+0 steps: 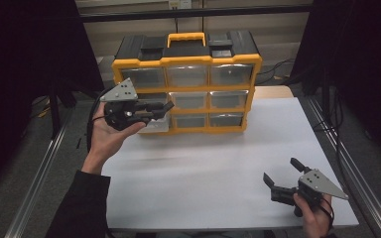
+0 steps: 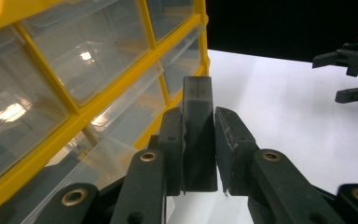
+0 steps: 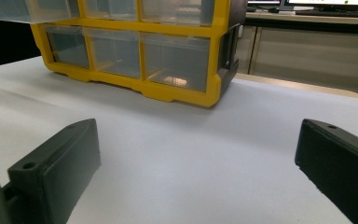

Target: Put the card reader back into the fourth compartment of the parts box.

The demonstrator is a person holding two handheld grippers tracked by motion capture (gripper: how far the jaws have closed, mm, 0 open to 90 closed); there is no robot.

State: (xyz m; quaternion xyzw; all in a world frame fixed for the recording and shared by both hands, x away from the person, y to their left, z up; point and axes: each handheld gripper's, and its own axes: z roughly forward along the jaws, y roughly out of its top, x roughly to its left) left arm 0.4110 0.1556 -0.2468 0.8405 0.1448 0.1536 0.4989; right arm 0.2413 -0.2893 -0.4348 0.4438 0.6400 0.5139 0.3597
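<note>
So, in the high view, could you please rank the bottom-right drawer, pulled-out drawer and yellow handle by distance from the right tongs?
From the right tongs:
1. Bottom-right drawer, organiser's right side.
2. Pulled-out drawer, left column.
3. Yellow handle, on top, at the back.

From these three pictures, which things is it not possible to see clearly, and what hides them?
- High view: the pulled-out drawer at the cabinet's lower left is mostly hidden by the left gripper.
- Left gripper view: the lower end of the dark block held by this gripper is covered by its jaws; what it is cannot be told.
- Right gripper view: the cabinet top is cut off by the upper edge.
- All views: drawer contents are blurred behind cloudy plastic.
</note>
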